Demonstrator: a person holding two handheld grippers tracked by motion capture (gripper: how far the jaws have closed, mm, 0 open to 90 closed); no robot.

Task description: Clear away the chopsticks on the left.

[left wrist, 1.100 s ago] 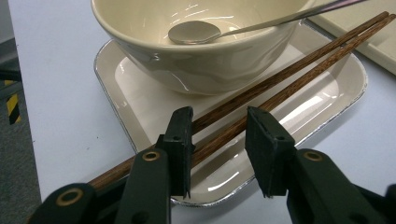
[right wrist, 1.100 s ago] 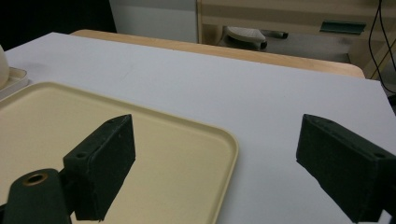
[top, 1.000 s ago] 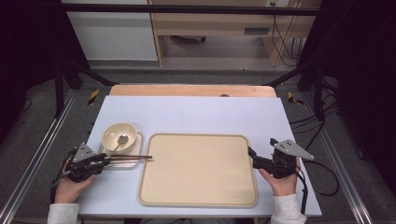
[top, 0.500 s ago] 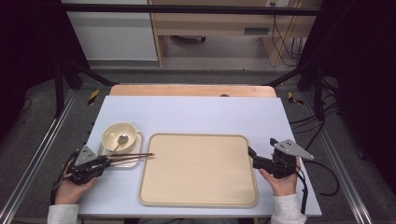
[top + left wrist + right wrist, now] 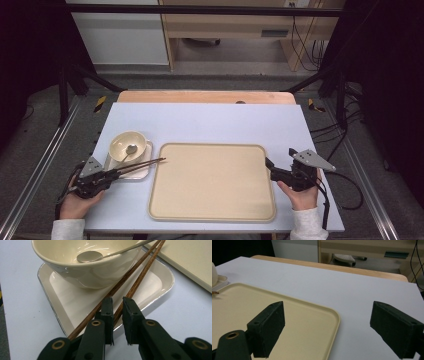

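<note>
**A:** What is the left claw (image 5: 117, 307) doing right now?

**B:** It is pinching a pair of brown chopsticks (image 5: 130, 285) near their butt ends. In the left gripper view the jaws are drawn nearly together around the sticks. One stick sits between the pads, while the other seems to run just under the left jaw, so I can't tell whether both are truly clamped.

**A:** And where do the chopsticks go from there?

**B:** They run straight ahead of that claw, over the shallow white dish (image 5: 160, 282), just beside the cream bowl (image 5: 82, 267) standing in the dish, which has a metal spoon (image 5: 90, 256) resting in it. In the high view their tips (image 5: 161, 160) reach over the near edge of the beige tray (image 5: 212, 182).

**A:** So which step is this?

**B:** I judge it to be the carrying of the chopsticks out of the dish towards the tray: grasped, not yet set down.

**A:** The other hand?

**B:** The right claw (image 5: 327, 327) stands spread wide and empty, with the tray's corner ahead between its jaws, on the white desk (image 5: 210, 122).

**A:** What does the next move call for?

**B:** Probably a level sweep onward over the tray without nudging the bowl, then lowering and releasing the sticks together.
</note>
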